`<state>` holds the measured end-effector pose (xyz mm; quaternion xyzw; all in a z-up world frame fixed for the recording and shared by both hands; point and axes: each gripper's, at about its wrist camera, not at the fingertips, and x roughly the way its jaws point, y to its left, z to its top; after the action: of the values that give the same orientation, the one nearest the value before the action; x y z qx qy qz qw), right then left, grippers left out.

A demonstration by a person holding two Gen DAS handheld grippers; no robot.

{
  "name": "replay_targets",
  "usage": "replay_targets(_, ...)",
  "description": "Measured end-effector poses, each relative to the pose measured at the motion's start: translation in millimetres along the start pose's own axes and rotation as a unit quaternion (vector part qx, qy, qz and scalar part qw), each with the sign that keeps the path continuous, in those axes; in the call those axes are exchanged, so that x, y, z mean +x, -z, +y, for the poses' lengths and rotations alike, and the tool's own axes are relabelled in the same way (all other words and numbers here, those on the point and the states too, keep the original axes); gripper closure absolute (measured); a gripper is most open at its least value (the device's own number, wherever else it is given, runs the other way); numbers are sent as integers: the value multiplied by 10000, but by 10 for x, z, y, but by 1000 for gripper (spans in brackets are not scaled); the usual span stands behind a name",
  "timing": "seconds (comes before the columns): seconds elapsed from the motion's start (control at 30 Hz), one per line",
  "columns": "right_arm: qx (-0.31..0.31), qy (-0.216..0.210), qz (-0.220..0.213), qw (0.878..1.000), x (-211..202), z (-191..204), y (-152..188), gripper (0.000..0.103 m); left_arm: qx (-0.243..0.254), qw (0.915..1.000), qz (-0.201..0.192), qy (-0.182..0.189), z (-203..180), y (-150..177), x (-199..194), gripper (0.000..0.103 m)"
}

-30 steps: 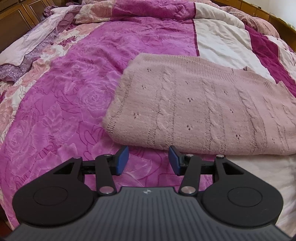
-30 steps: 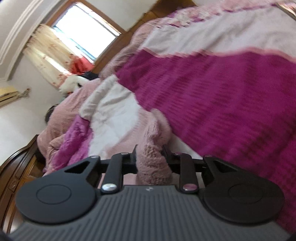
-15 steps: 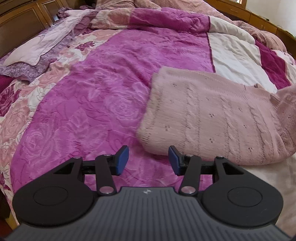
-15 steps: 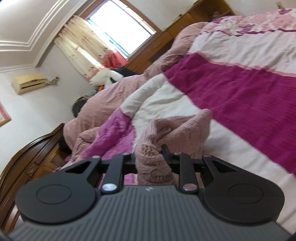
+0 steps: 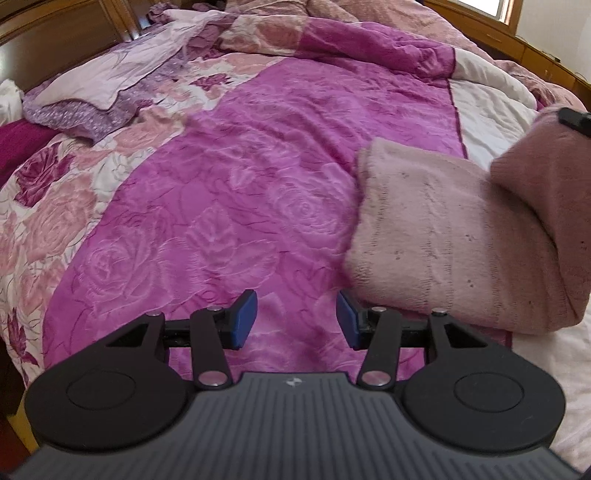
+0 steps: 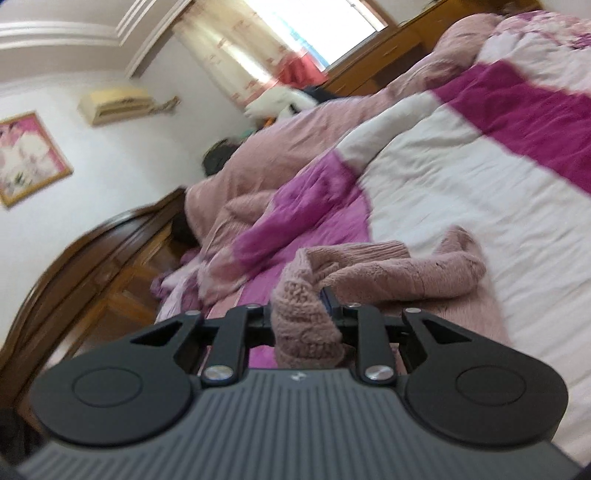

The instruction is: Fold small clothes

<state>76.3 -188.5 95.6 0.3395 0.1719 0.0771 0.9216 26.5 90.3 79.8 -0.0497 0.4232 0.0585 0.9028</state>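
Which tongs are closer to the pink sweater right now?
Right. The right tongs are clamped on a bunched edge of the pink sweater, lifting it. The left tongs stand open over the quilt, just short of its near edge, not touching.

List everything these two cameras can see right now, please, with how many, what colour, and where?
Knitted sweater: one, dusty pink, on the bed, one end lifted.
Quilt: one, magenta with rose pattern and white panels, covering the bed.
Floral bedding: one bunched piece, lilac and white, at the bed's far left.
Pink blanket: one, dusty pink, heaped toward the window.
Wooden bed frame: one, brown, curved, beside the bed.
Window: one, bright, with pale curtains.
Air conditioner: one, cream, high on the wall.
Framed picture: one, pink, on the wall.
Left gripper: black with blue pads, open, empty, above the quilt.
Right gripper: black, closed on the sweater's end.
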Motion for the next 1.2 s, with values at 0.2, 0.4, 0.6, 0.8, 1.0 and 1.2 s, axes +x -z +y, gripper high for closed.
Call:
replay_targets(0.2, -565, -165, 552, 9967, 257, 260, 440, 90, -207, 9998, 27, -56, 206, 30, 29, 48)
replay_targets(0.4, -758, -80, 1438, 9867, 403, 219, 742, 87, -241, 9997, 21, -66, 309, 3, 73, 47)
replay_targets(0.6, -700, -374, 1511, 9853, 145, 199, 679, 62, -98, 9997, -170, 150, 259, -169, 47, 47)
replay_targets(0.8, -1020, -574, 1232, 9855, -177, 255, 526, 46, -35, 9967, -359, 726, 43, -497, 23, 47)
replay_targets(1.0, -1267, 63, 699, 9895, -375, 63, 277, 46, 325, 9906, -420, 1264, -401, -741, 108, 47)
replay_targets(1.2, -1104, 1063, 430, 9873, -379, -355, 141, 46, 409, 9826, -96, 1810, -766, -865, 462, 47)
